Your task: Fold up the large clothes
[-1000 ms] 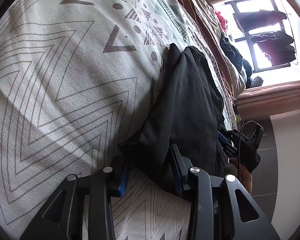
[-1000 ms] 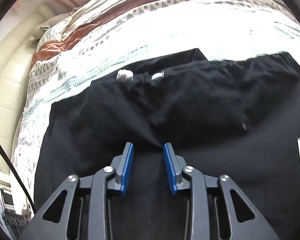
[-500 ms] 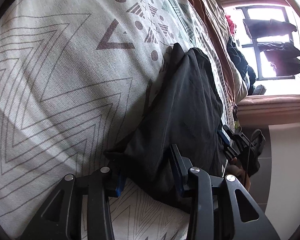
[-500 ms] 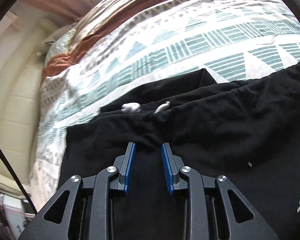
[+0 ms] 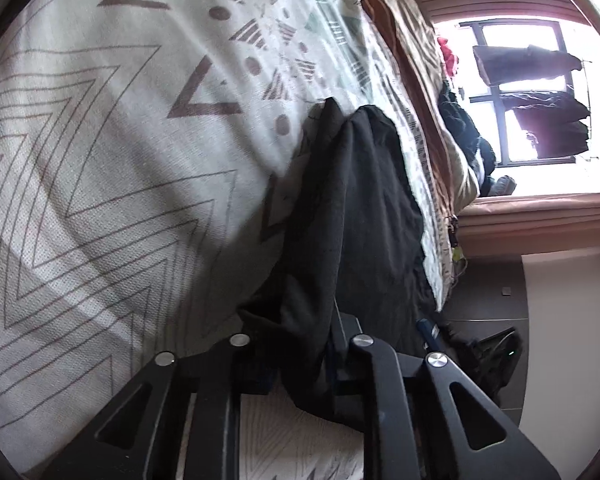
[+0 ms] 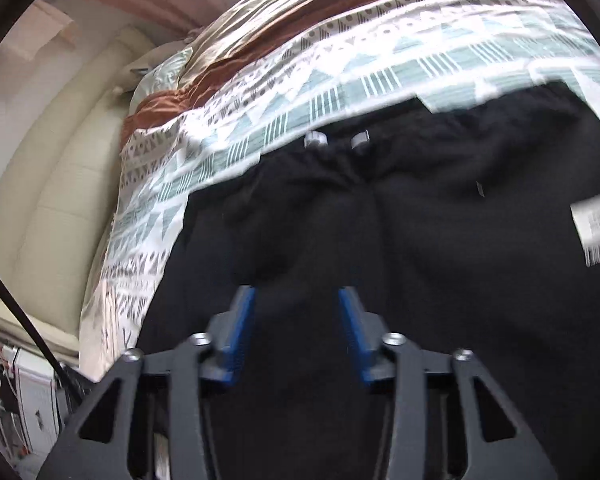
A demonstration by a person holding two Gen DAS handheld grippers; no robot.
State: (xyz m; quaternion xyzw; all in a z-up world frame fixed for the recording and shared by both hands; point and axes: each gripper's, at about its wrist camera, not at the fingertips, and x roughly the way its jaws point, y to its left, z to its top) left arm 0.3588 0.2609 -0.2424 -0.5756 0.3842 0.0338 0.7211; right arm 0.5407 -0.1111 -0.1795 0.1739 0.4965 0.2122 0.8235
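Left grip: the left gripper (image 5: 300,364) is closing on a bunched edge of the black garment (image 5: 356,216), where half a second ago its jaws were standing apart around the same fold; the blue pads are now almost buried in the dark cloth, which is pinched between them.

Right grip: the right gripper (image 6: 296,332) is opening, its blue pads (image 6: 242,332) now standing wider than in the two earlier views; the black garment (image 6: 420,280) is lying beneath and ahead of them, and nothing is being pressed between the pads.

Right-hand view: the picture is blurring and the patterned bedspread (image 6: 340,80) is filling more of the far field than a second ago, so this hand appears to be drawing back over the cloth.

Meaning for the task: one edge now looks secured by the left hand while the right is letting go or readying a fresh hold, so a fold is probably about to begin, not finish.

Garment: it is spreading flat on the bed straight ahead of the right gripper, with two pale cord tips (image 6: 315,139) at its far edge and a white label (image 6: 594,220) off to the right; from the left gripper it is running forward in a long dark ridge.

Bedspread by the left gripper: the zigzag-printed cover (image 5: 100,184) is lying to the left of and below the held edge.
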